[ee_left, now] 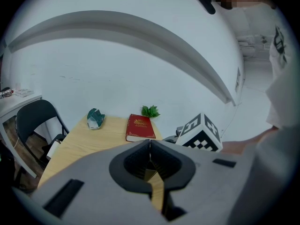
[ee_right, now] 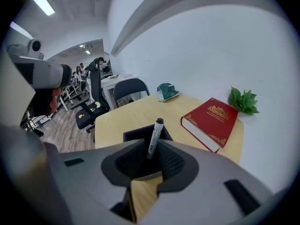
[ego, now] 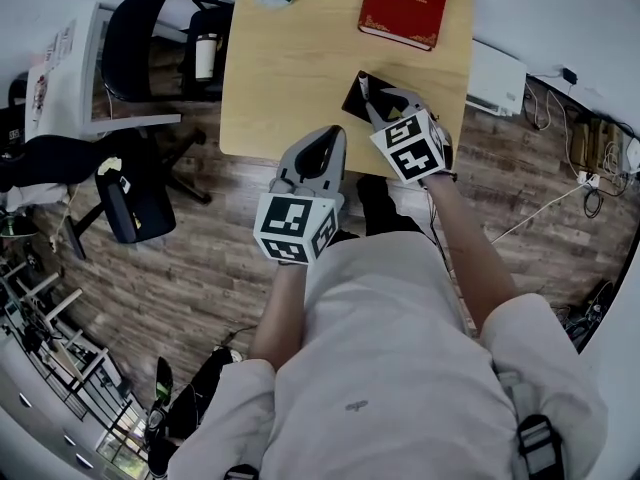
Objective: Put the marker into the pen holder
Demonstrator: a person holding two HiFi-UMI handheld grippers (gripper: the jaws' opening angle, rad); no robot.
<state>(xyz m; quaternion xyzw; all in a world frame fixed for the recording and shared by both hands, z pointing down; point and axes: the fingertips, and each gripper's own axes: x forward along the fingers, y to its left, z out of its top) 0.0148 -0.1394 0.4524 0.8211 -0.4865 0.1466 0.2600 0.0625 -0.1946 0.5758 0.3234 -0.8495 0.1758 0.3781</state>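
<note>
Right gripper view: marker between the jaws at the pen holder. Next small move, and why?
Probably ease the right gripper slightly down, then open it. Its jaws look closed on the marker, which stands near-upright, cap up, at the black pen holder; its lower end is hidden, so depth is unclear.

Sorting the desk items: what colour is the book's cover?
The book is red with gold trim; right gripper view.
</note>
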